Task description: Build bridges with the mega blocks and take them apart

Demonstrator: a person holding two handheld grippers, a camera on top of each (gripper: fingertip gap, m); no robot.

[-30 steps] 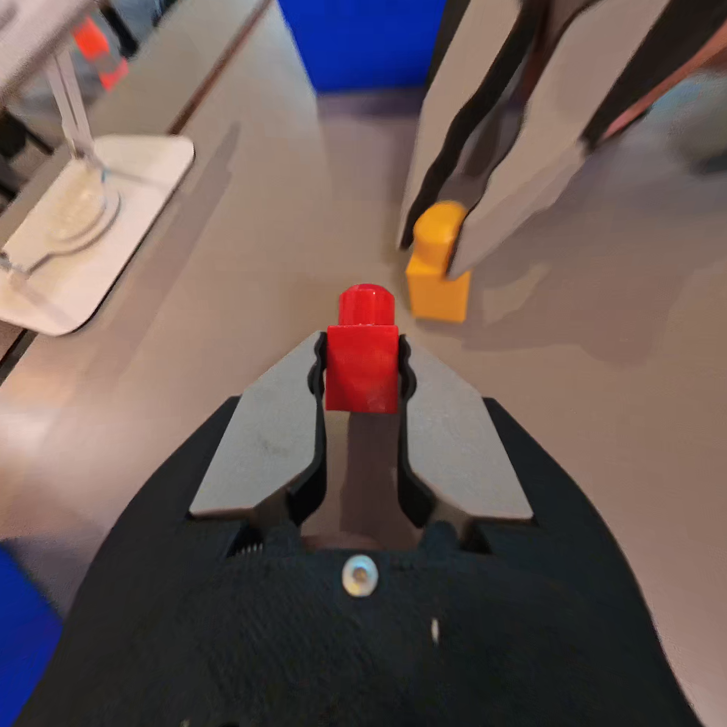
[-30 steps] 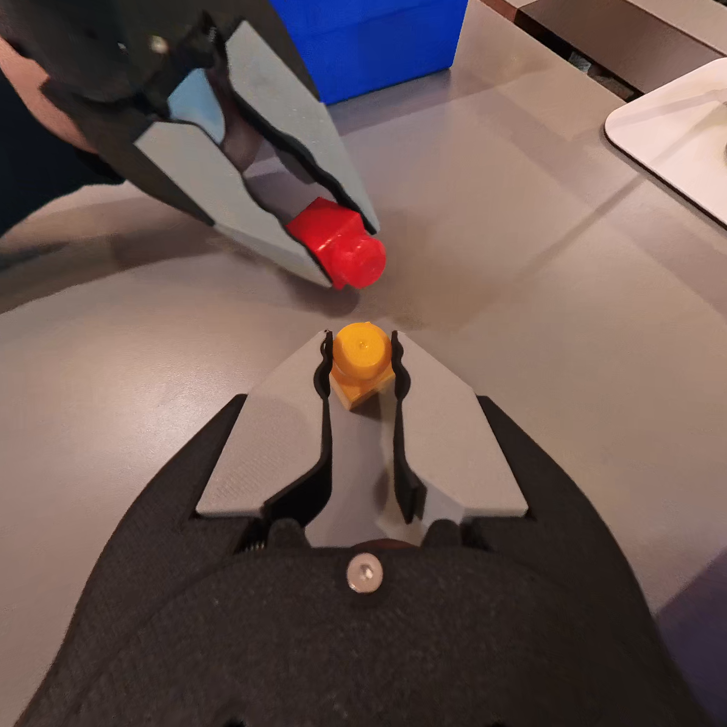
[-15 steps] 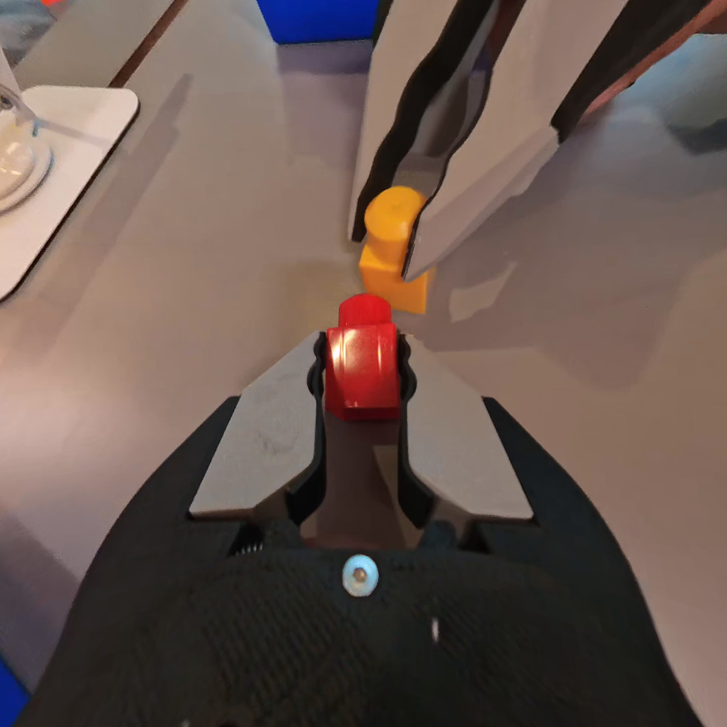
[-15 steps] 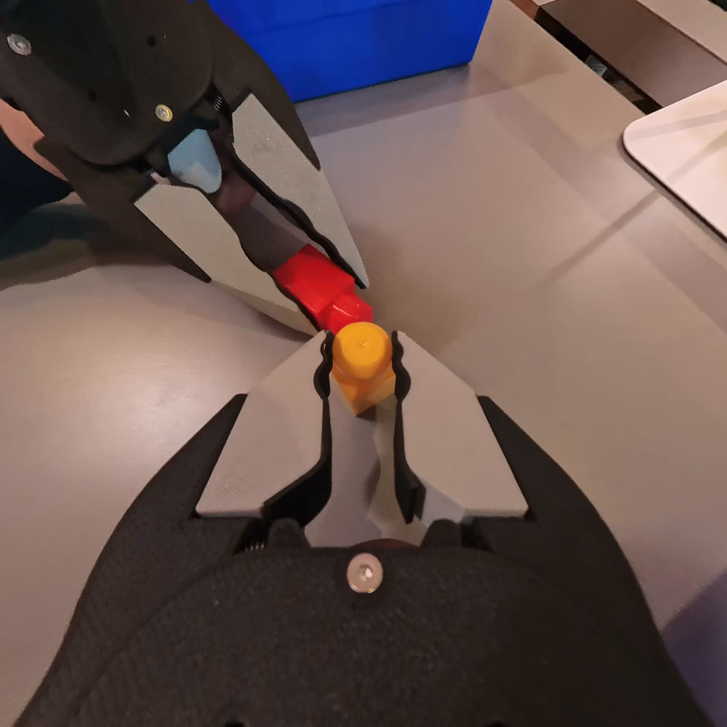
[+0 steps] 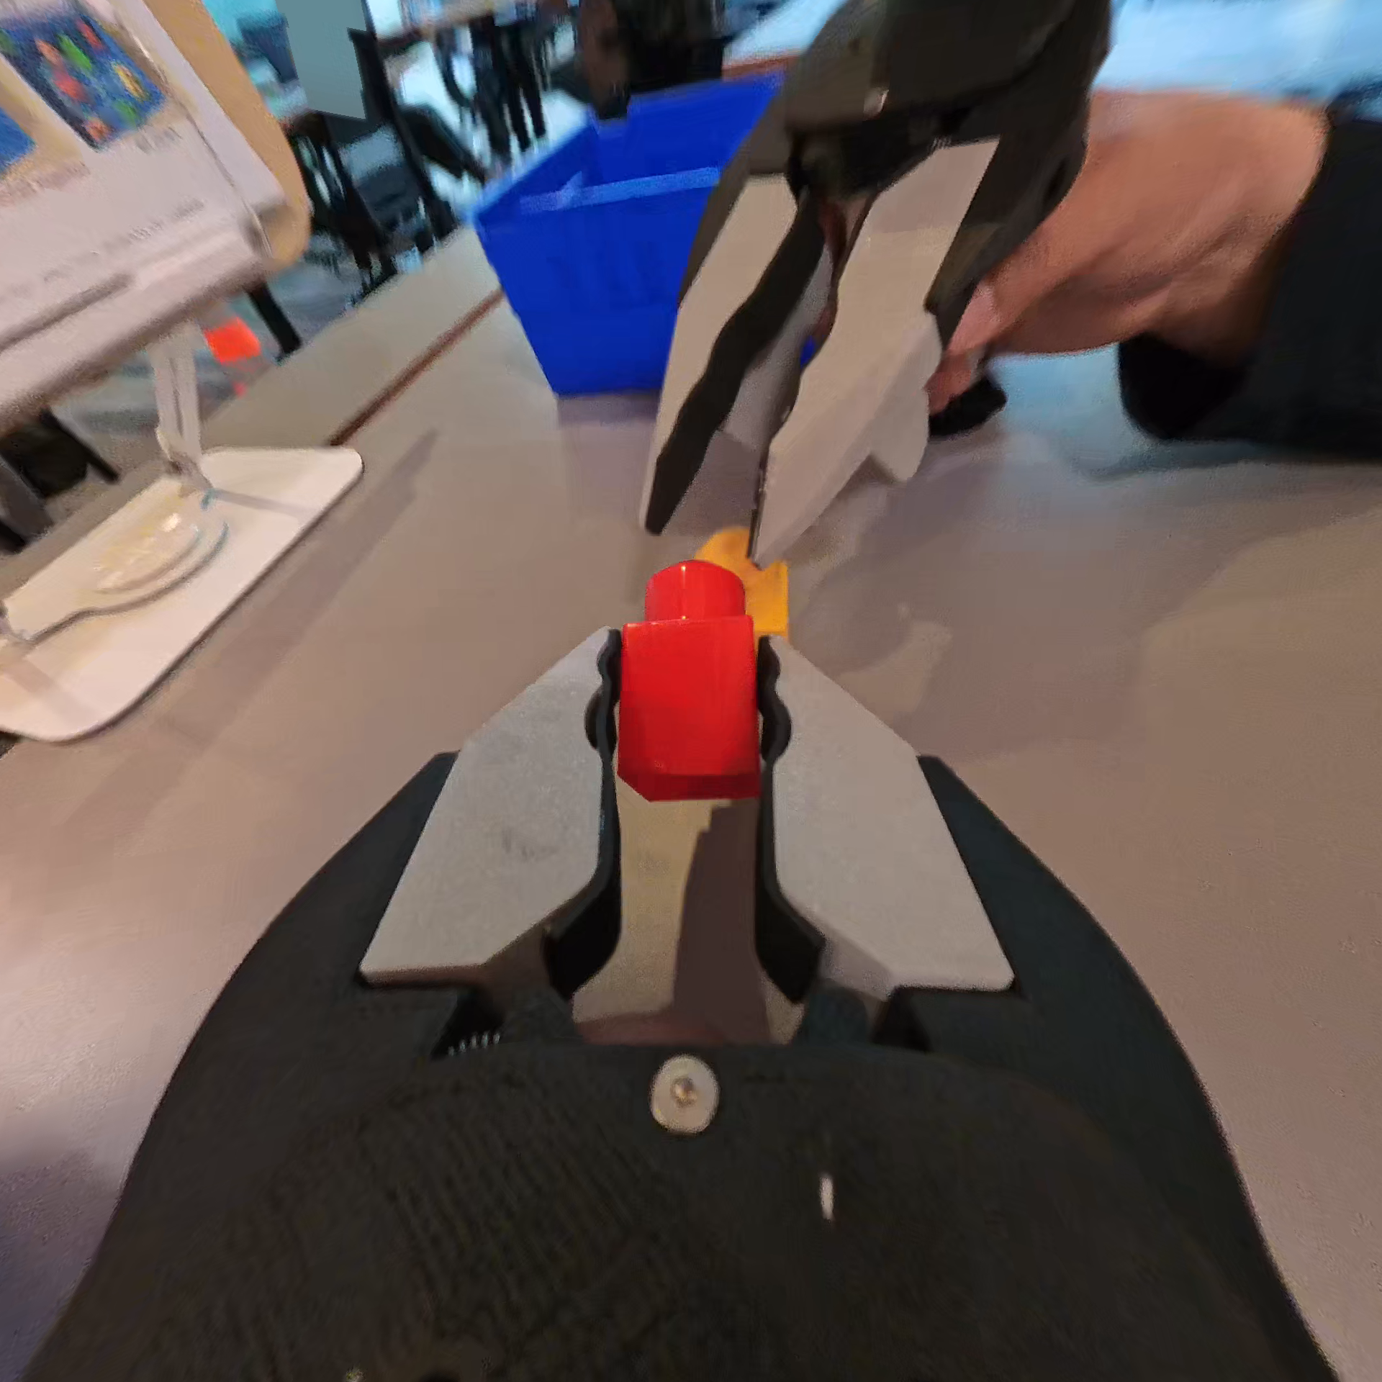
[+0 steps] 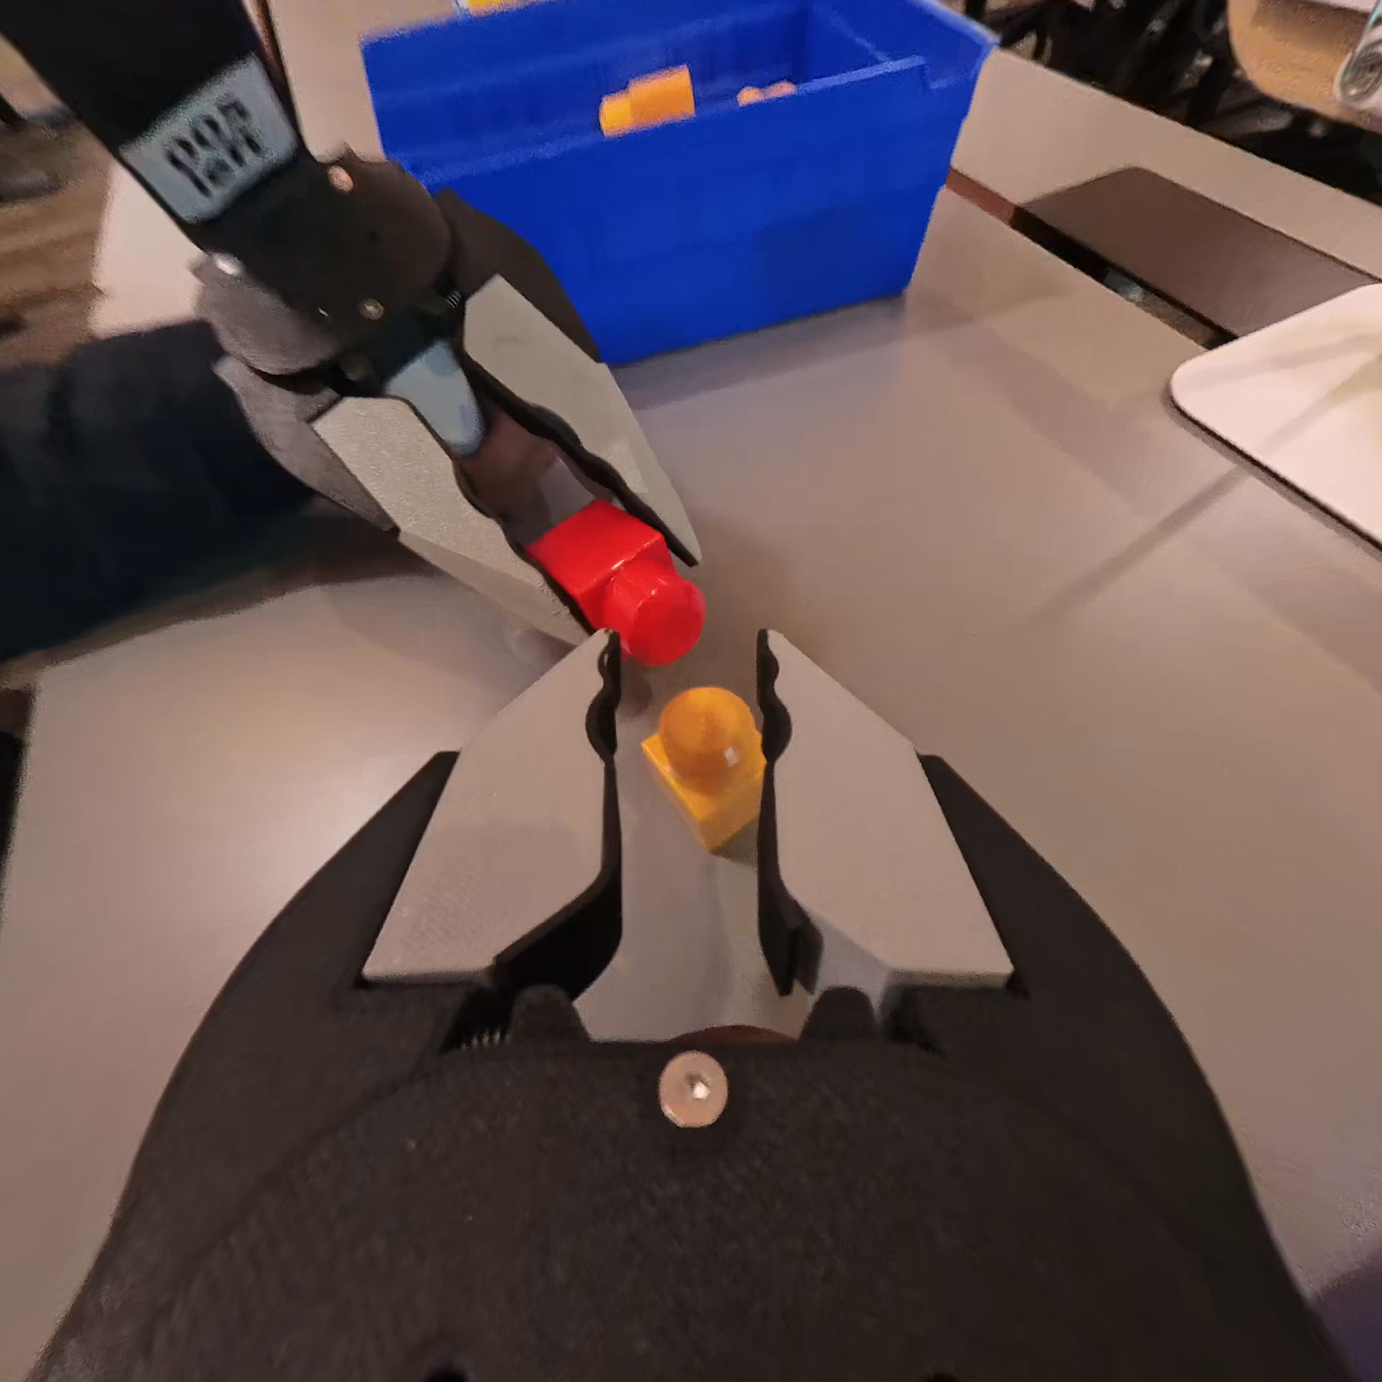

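My left gripper (image 5: pixel 684 658) is shut on a red single-stud block (image 5: pixel 688 695), stud pointing forward, held low over the grey table. It also shows in the right wrist view (image 6: pixel 636 598), at the upper left, holding the red block (image 6: pixel 621 583). My right gripper (image 6: pixel 686 650) is open. A yellow single-stud block (image 6: pixel 707 763) stands upright on the table between its fingers, close to the right finger. In the left wrist view the yellow block (image 5: pixel 766 598) sits just behind the red one, under the right gripper (image 5: pixel 748 523).
A blue bin (image 6: pixel 673 209) with several orange and yellow blocks (image 6: pixel 647 101) stands at the back of the table. A white stand base (image 5: pixel 149 553) lies to the left; it also shows in the right wrist view (image 6: pixel 1286 396). A person's hand (image 5: pixel 1122 247) holds the right gripper. The tips of both grippers are at nearly the same place.
My right gripper has opened and let go of the yellow block, which now stands on the table. The left gripper has drawn the red block slightly back from it.
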